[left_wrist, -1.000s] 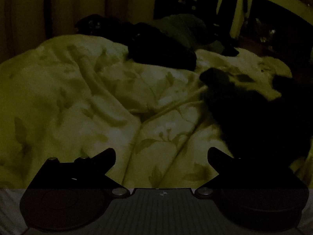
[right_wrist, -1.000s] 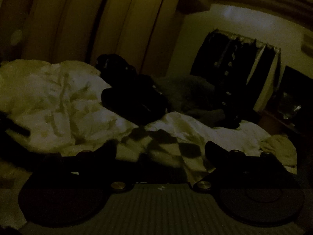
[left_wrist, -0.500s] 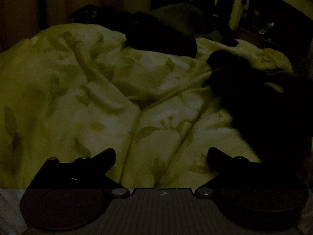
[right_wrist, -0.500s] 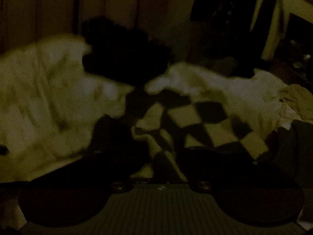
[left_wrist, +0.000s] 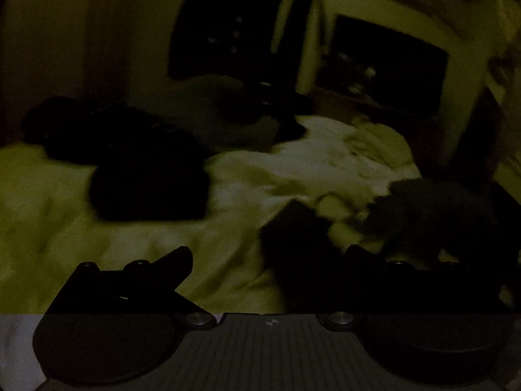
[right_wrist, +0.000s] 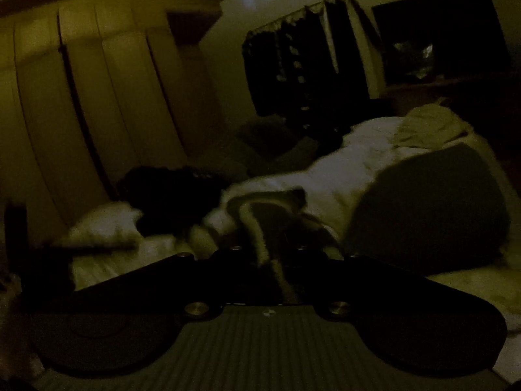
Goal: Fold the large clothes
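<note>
The room is very dim. In the right wrist view my right gripper [right_wrist: 268, 254] is shut on a black-and-white checkered garment [right_wrist: 260, 215], whose bunched cloth rises from between the fingers. In the left wrist view my left gripper [left_wrist: 268, 254] is open and empty above the pale leaf-print duvet [left_wrist: 228, 244]. Dark checkered cloth [left_wrist: 299, 238] lies just ahead of its right finger [left_wrist: 361, 254], apart from it as far as I can tell.
A black clothes pile [left_wrist: 143, 176] lies on the bed at the left. A dark grey cushion or pillow [right_wrist: 429, 205] sits at the right. Hanging dark clothes [right_wrist: 302, 65], wardrobe doors [right_wrist: 114, 97] and a dark screen [left_wrist: 387, 62] stand behind.
My right gripper went from open to shut on the checkered garment and lifted it. My left gripper swung to the right, from the duvet folds towards the checkered cloth.
</note>
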The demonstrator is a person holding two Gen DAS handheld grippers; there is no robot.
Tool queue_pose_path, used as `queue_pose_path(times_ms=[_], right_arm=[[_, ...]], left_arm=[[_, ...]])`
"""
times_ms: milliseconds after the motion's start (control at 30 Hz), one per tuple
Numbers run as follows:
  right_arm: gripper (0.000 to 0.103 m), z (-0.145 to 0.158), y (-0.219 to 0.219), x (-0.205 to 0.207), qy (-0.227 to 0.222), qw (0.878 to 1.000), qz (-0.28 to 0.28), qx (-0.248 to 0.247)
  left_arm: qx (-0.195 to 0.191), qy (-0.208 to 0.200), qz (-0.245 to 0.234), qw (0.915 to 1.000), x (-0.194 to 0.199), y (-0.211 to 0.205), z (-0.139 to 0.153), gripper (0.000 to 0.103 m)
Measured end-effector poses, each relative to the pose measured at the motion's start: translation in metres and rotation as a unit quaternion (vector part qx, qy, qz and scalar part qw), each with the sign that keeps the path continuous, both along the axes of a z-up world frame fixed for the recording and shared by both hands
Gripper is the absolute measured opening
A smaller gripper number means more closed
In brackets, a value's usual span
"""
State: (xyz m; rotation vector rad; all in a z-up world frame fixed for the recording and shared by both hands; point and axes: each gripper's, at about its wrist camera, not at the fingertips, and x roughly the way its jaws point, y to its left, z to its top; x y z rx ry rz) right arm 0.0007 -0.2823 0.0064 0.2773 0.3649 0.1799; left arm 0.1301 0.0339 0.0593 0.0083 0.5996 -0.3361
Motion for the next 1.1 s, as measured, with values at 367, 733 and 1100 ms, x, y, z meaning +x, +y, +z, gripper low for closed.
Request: queue_pose_path(times_ms=[367,733,1100], right_arm=[[0.01,-0.056,0.024,-0.007,0.01,0.997,0.038,-0.062],[0.01,-0.077,0.008,-0.003,0.032,0.998,0.044,-0.028],[0.01,-0.048,-0.005,-0.023,-0.027,1.0,-0.005,0.016]], left_arm=[[0.132,0.141,-0.087,0.9773,0.113,-0.141,-0.056,0.103],[0.145,0.113,-0.092,0.9786,0.102,-0.144,-0.079,0.071],[-0.067,0.024,-0.14,0.9876,0.029,-0.073,0.04,0.066]])
